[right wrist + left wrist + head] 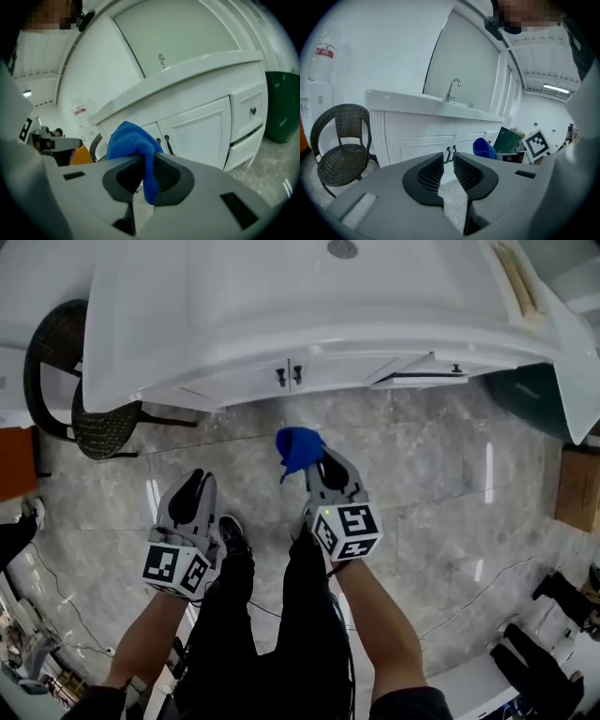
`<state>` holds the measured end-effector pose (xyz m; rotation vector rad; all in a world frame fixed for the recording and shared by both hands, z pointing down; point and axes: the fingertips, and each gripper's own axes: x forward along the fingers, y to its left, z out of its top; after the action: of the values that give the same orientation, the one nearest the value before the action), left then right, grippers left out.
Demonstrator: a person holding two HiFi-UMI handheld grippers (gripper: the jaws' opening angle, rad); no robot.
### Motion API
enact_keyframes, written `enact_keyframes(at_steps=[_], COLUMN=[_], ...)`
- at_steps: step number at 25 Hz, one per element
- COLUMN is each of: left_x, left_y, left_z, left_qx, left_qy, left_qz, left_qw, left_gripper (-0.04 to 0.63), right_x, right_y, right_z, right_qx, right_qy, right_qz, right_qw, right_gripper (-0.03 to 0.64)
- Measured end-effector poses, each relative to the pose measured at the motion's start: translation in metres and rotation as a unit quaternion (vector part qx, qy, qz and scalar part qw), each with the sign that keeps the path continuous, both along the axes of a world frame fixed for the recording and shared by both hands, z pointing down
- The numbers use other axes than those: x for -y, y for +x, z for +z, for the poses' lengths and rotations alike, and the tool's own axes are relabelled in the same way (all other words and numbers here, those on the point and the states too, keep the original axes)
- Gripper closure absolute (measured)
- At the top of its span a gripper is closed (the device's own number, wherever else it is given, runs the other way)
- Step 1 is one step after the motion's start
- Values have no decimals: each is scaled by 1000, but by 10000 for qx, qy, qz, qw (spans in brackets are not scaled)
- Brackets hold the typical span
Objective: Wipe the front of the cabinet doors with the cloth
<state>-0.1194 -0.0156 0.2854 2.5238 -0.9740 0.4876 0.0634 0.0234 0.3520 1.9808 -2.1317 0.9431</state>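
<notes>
The white sink cabinet stands ahead of me, and its two doors (246,382) (421,146) (201,131) are closed, with black handles (289,375) at the middle seam. My right gripper (319,463) (147,161) is shut on a blue cloth (298,447) (131,140), which bunches above the jaws and hangs down between them. It is held above the floor, a short way out from the doors. My left gripper (194,486) (448,160) is lower left of it, jaws together and empty. The cloth (483,148) also shows in the left gripper view.
A dark wicker chair (66,381) (340,150) stands left of the cabinet. A green bin (530,395) (282,107) is to its right, beside a slightly open drawer (422,379). Cardboard (577,488) and someone's shoes (562,594) are on the right, and cables (66,601) lie on the marble floor.
</notes>
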Motion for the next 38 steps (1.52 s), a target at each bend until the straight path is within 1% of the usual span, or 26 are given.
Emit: enact_keyframes(at_steps=[3, 5, 10, 13, 17, 22, 27, 30, 34, 38], left_x=[-3, -10, -22, -26, -20, -5, 4, 6, -1, -6], left_y=[14, 28, 74, 90, 87, 68, 55, 59, 68, 82], left_z=[-21, -31, -33, -34, -27, -12, 2, 29, 64, 80], left_qx=[-14, -32, -153, -195, -224, -247, -239, -172, -96, -71], left_qy=[76, 111, 195, 220, 220, 95, 61, -13, -261, -400], left_qz=[-72, -74, -39, 0, 12, -33, 141, 149, 86, -126], left_qw=[9999, 9999, 9997, 9996, 9995, 9996, 9996, 9997, 9996, 9991], left_gripper=[528, 528, 528, 528, 528, 528, 528, 528, 528, 528], right_x=[-4, -7, -4, -2, 11, 33, 67, 95, 114, 129], right_y=[9, 18, 45, 57, 63, 54, 40, 46, 55, 43], right_z=[-43, -57, -53, -43, -29, -20, 3, 23, 40, 52], right_qx=[-141, -98, -45, -125, -295, -336, -431, -436, -425, -340], right_qy=[317, 431, 529, 443, 316, 259, 272, 341, 372, 454], right_qz=[-4, 103, 205, 260, 304, 355, 238, 150, 49, -423], right_qw=[9994, 9990, 9984, 9986, 9986, 9985, 9984, 9984, 9984, 9975], right_gripper=[574, 574, 574, 574, 574, 574, 574, 575, 574, 574])
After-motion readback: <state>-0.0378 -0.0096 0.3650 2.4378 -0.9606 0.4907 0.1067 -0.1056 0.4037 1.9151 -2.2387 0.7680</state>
